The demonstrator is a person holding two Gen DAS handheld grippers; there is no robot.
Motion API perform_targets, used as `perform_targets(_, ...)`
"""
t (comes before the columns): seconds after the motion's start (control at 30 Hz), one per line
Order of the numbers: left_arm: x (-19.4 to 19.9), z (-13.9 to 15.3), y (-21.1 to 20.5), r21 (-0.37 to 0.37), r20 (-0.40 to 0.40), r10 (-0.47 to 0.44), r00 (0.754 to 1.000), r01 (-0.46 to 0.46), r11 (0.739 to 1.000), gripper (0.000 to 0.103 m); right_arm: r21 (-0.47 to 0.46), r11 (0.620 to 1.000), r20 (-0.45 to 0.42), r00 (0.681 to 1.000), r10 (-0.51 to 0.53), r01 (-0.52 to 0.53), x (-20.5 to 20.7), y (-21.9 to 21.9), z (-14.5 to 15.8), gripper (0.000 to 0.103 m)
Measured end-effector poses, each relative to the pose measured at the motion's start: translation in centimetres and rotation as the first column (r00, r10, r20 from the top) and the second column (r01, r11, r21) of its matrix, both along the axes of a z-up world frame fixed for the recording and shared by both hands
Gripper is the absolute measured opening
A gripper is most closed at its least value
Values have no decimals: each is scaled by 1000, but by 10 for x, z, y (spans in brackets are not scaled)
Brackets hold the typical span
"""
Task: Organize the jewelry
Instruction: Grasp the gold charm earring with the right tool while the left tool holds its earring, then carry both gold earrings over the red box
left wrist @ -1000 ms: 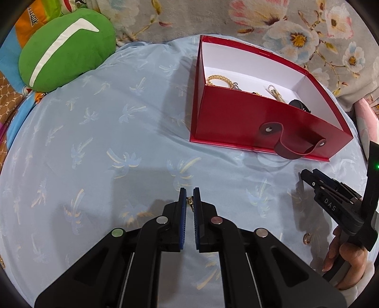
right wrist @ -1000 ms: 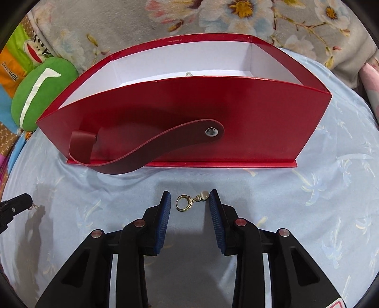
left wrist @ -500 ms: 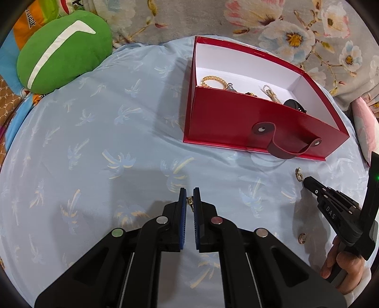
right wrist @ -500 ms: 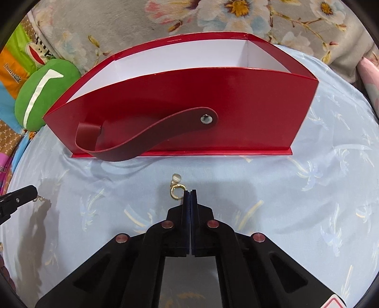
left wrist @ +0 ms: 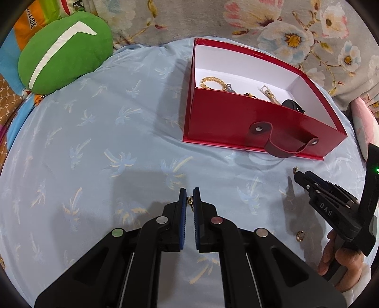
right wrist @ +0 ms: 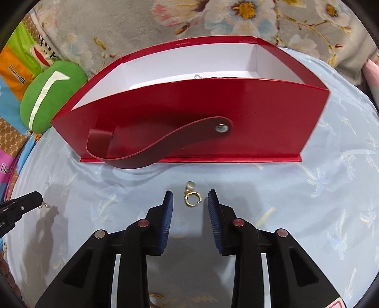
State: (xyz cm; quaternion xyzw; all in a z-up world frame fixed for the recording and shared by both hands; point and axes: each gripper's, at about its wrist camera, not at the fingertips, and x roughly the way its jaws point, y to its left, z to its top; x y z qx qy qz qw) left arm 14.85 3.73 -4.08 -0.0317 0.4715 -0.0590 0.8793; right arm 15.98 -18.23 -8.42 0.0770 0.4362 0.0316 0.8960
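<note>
A red box (left wrist: 236,128) with a white inside holds gold bracelets (left wrist: 213,83), a chain and a dark watch; it also shows in the right wrist view (right wrist: 260,113). My left gripper (left wrist: 189,197) is shut on a small gold earring (left wrist: 190,201), held above the blue sheet. My right gripper (right wrist: 190,201) is open, its jaws either side of a gold hoop earring with a pearl (right wrist: 192,196) lying on the sheet in front of the box. The right gripper also shows in the left wrist view (left wrist: 299,175).
A loose gold earring (left wrist: 300,236) lies on the sheet near the right hand. A green cushion (left wrist: 64,52) sits at the far left. A floral blanket (right wrist: 189,21) lies behind the box. The box's strap (right wrist: 151,149) hangs down its front.
My right gripper shut beside the pearl hoop earring, then opened again around it; the earring turned on the sheet. My left gripper stays shut on its earring.
</note>
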Motion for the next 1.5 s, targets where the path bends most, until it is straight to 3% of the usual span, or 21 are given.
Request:
perform_targets(0.1, 1, -1, 0, 2, -2, 1, 1000, -1, 1000, 5, -35, 999, -1, 1000, 0, 0, 4, 5, -3, 29)
perform_targets(0.2, 2, -1, -1, 2, -4, -1, 1000, 1, 1000, 5, -70, 998, -3, 1000, -8, 8, 5, 6, -4, 14)
perform_targets(0.47, -2, 5, -8, -4, 11, -21, 1000, 21, 1000, 5, -29, 999, 16, 1000, -26, 27, -10, -6, 4, 14)
perform_targets(1.03, -2, 59, -20, -26, 130, -42, 991, 46, 999, 5, 15, 1000, 231, 973, -19, 15, -55, -20, 110, 14)
perform_targets(1.5, 49, 137, -54, -5, 330, -81, 940, 88, 996, 5, -36, 999, 381, 925, -12, 27, -10, -32, 175, 14)
